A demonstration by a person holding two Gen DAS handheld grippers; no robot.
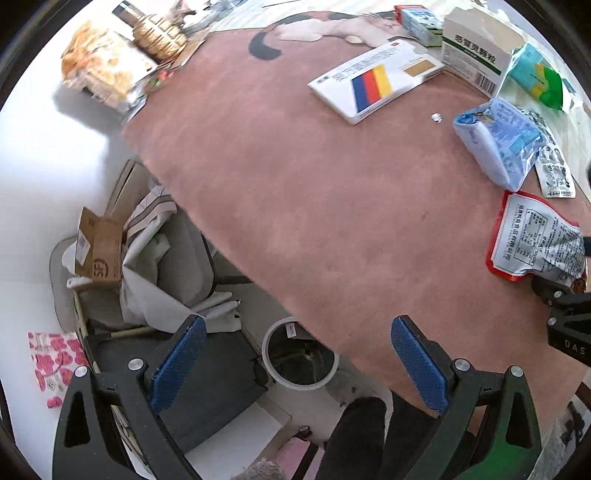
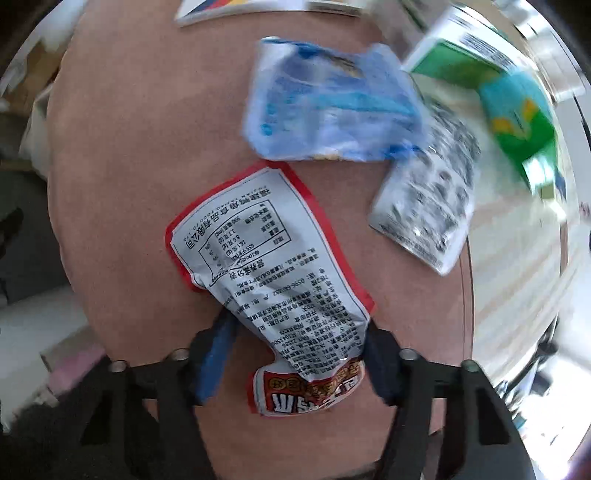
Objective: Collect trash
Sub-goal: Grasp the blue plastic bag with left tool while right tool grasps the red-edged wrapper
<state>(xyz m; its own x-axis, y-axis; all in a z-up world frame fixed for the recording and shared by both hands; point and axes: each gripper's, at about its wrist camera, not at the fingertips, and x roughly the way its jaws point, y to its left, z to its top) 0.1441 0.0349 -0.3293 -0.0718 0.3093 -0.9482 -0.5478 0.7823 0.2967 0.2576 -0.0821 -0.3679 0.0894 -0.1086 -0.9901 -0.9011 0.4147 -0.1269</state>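
1 red-edged wrapper [image 2: 266, 258] in right tongs [image 2: 295, 354], "SF" carton [image 1: 99, 251]

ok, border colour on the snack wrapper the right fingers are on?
Red, around the white snack wrapper; clearest in the right wrist view.

L wrist cam high over table edge; R cam low; both see red-edged wrapper [image 1: 535, 240].

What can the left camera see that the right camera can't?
Only the left view shows the white trash bin on the floor beside the table, the cardboard box, and the open, empty left tool.

Only the right view shows the right tool closed around the red-edged snack wrapper.

Both show that wrapper, the blue wrapper, the striped box and the brown table.
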